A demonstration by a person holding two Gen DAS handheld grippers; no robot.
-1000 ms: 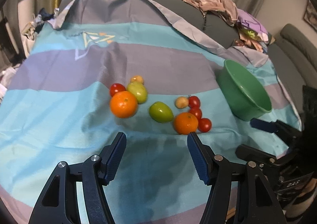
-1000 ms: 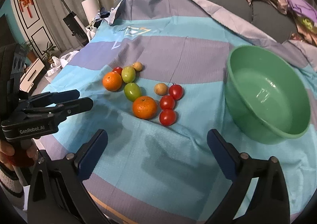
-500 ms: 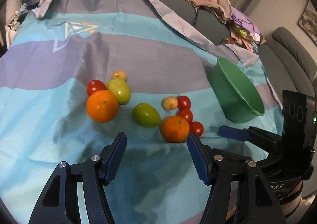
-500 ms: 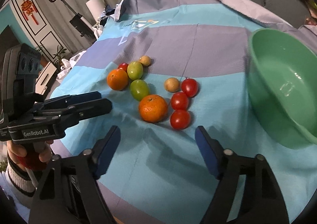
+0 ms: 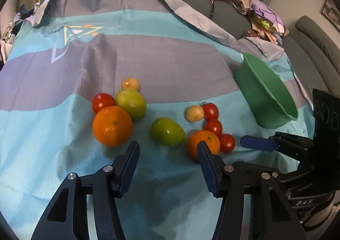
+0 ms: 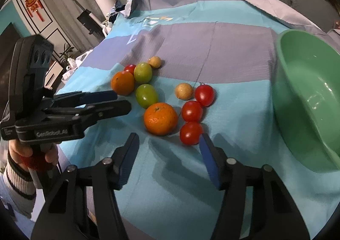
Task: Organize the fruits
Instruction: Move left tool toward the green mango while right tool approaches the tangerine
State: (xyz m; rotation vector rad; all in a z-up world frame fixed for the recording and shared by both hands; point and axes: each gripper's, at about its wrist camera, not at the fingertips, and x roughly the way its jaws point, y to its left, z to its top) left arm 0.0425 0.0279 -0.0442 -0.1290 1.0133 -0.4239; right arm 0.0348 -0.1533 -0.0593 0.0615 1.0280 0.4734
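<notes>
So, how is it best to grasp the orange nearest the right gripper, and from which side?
Probably grip the orange across its widest middle, coming down from above and the near side. It is round and sits stem-up on the cloth. A green fruit lies against its far-left side and a cherry tomato is close on its right, so keep the closing right gripper narrow.

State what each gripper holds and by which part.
Nothing is held. The left gripper and right gripper have closing jaws with no fruit between them.
</notes>
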